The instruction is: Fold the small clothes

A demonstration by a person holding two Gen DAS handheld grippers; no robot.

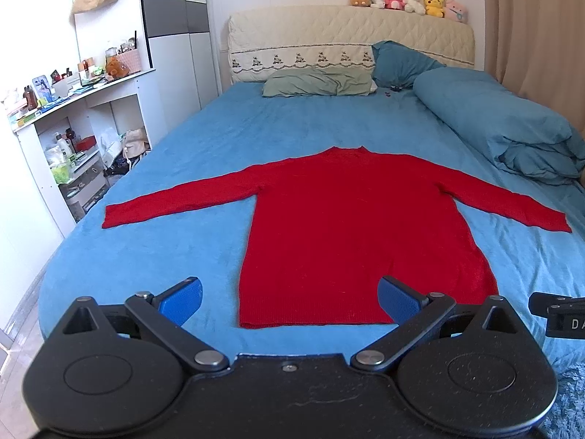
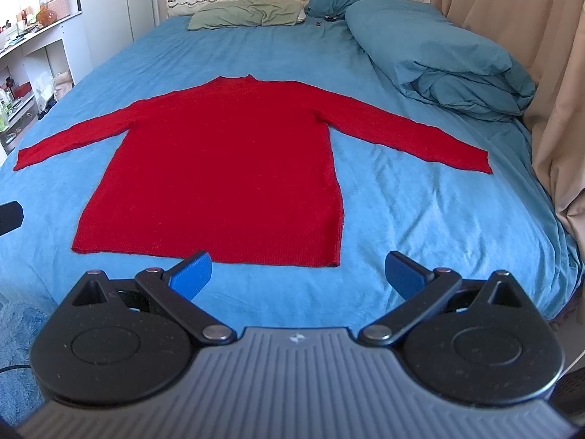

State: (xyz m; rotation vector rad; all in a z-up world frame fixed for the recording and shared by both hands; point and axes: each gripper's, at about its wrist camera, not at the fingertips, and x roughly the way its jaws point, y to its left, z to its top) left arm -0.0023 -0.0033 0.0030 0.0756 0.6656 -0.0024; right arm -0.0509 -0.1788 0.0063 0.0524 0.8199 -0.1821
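Sweater first: a red knit, long-sleeved, spread flat on the bed with its hem toward the cameras and its neck toward the headboard. Both sleeves lie straight out to the sides, slightly angled down, giving a broad T shape. The body is a long rectangle with a ribbed band along the hem; the knit looks soft and a little fuzzy. In the right wrist view the same sweater lies just beyond the fingers.

The sheet is a blue, plush, short-napped fabric with faint ripples. A folded teal duvet forms a thick smooth roll along the right edge, and a flat green pillow lies against the quilted cream headboard, which carries a row of plush toys.

The left gripper hangs low over the near edge of the bed, its fingers spread wide, blue ribbed pads either side of the hem's left portion, holding nothing. The right gripper is likewise spread wide and empty, its left pad overlapping the hem in view; contact cannot be judged. Both have matte black, rounded bodies.
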